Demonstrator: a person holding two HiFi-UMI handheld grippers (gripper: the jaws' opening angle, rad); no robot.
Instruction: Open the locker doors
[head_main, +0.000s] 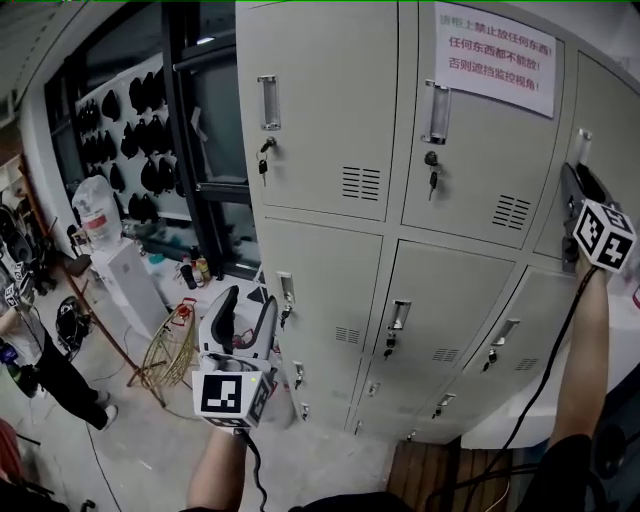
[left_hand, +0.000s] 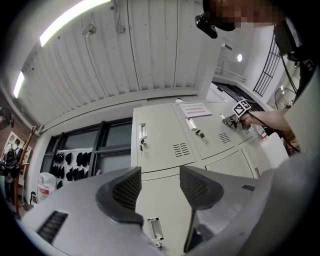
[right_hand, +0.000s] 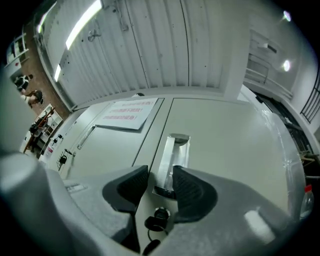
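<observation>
Both of your tongs stand released at this moment, and no locker door is open yet: every grey door of the locker bank (head_main: 330, 120) that I can see lies flush and shut. Your right tongs (right_hand: 160, 175) are raised to the top-right door (head_main: 612, 105), with the jaws apart on either side of the lower end of its recessed handle (right_hand: 175, 147); the pads are not pinching it, as far as I can judge. Your left tongs (left_hand: 160, 180) hang lower and empty, pointing toward a middle-row door whose handle (left_hand: 156, 228) shows just below the gap between the jaws. The danger, I think, is in the grip. The handle is shallow, shiny metal, so if you clench only on its bottom edge the pads may slide off when you pull, and the door will not come open. Just under the handle sits the lock with its key (right_hand: 159, 218), near to the jaws; a low or crooked closing could catch the key and bend or turn it. It is also possible that the door is locked, and then a hard pull would only strain the grip. I cannot tell this from here.
</observation>
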